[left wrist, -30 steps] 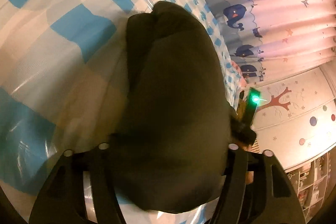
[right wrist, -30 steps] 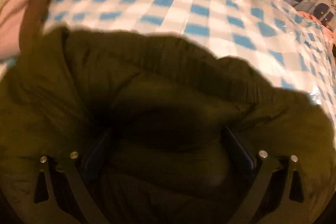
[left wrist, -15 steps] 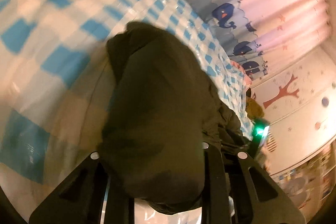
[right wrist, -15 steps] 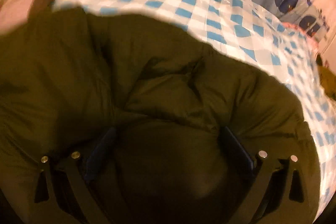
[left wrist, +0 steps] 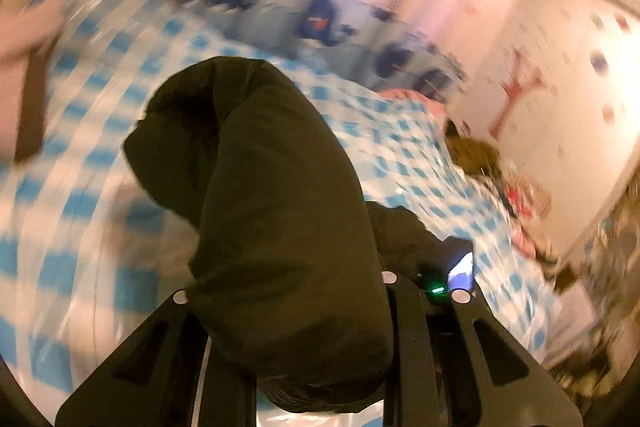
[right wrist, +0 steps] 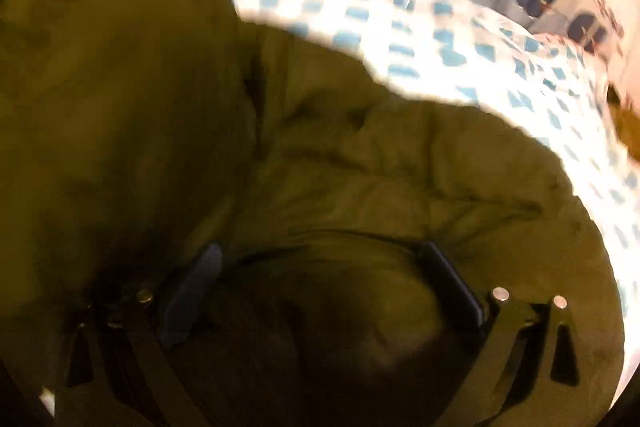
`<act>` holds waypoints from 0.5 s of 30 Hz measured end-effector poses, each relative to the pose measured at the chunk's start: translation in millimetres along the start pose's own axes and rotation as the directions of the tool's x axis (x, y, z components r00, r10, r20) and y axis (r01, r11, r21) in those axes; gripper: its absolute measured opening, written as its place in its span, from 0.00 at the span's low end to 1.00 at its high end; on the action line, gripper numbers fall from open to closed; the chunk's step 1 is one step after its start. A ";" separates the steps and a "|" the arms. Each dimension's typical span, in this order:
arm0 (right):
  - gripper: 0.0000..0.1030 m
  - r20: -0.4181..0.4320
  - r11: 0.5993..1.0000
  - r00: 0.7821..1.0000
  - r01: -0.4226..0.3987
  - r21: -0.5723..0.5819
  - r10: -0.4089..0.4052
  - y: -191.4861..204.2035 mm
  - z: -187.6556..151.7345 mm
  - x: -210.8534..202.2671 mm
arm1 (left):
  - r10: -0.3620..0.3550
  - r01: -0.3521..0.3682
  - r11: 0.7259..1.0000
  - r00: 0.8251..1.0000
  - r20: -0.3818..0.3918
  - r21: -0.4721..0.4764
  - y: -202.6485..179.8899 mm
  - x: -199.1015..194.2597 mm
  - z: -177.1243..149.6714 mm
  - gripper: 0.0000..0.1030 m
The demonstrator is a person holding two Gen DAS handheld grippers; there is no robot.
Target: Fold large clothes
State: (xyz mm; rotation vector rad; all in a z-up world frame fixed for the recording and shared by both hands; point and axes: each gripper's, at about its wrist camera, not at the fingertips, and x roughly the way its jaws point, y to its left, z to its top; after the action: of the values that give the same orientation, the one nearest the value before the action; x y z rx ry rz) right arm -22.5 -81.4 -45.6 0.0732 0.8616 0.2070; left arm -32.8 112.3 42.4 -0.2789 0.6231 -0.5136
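A dark olive padded jacket [left wrist: 272,211] hangs in a thick bundle between the fingers of my left gripper [left wrist: 288,307], which is shut on it and holds it above the blue-and-white checked bed cover [left wrist: 80,187]. The same jacket [right wrist: 200,147] fills most of the right wrist view. My right gripper [right wrist: 320,267] is shut on a fold of it, with its blue pads [right wrist: 192,291] pressed into the fabric. Both views are motion-blurred.
A whale-print curtain [left wrist: 320,23] hangs behind the bed. A wall with a tree sticker [left wrist: 516,95] is at the right. Brown and pink items [left wrist: 480,155] lie at the far right edge of the bed. A pink pillow [left wrist: 20,39] is at the left.
Both grippers have lifted and swung with the jacket. The view has tilted up toward the curtain and wall. In the right view, more jacket has risen on the left.
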 end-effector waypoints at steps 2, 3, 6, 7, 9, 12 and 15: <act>0.94 0.073 0.969 0.983 -0.177 0.173 0.167 -33.9 -4.0 -25.9 | -0.021 0.023 0.996 0.999 -0.026 0.089 -38.3 11.5 9.8 0.17; 0.94 0.153 0.861 0.926 -0.376 0.343 0.344 -72.9 -10.8 -34.1 | -0.025 0.029 0.992 0.999 -0.037 0.123 -54.1 17.9 11.8 0.17; 0.93 0.274 0.540 0.815 -0.552 0.635 0.511 -150.7 -41.8 -13.6 | -0.057 0.075 0.972 0.995 -0.086 0.222 -105.1 42.0 8.5 0.17; 0.93 0.272 0.499 0.796 -0.564 0.658 0.540 -161.2 -46.2 -3.1 | -0.067 0.090 0.966 0.993 -0.099 0.243 -118.5 48.3 7.0 0.17; 0.93 0.250 0.463 0.767 -0.576 0.673 0.591 -167.9 -51.9 13.6 | -0.082 0.122 0.942 0.987 -0.140 0.313 -157.0 69.7 -2.8 0.17; 0.93 0.330 0.271 0.659 -0.639 0.720 0.676 -181.6 -58.8 17.7 | -0.078 0.157 0.903 0.975 -0.206 0.401 -204.7 99.9 -23.5 0.17; 0.93 0.563 -0.075 0.480 -0.713 0.697 0.673 -233.1 -68.1 14.8 | -0.066 0.182 0.866 0.965 -0.254 0.466 -237.6 122.4 -45.7 0.17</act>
State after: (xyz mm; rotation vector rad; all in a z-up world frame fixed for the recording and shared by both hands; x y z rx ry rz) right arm -29.7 -307.4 -135.3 1.6888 0.7114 0.7278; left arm -64.5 -157.0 41.9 0.2271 0.6807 -0.8183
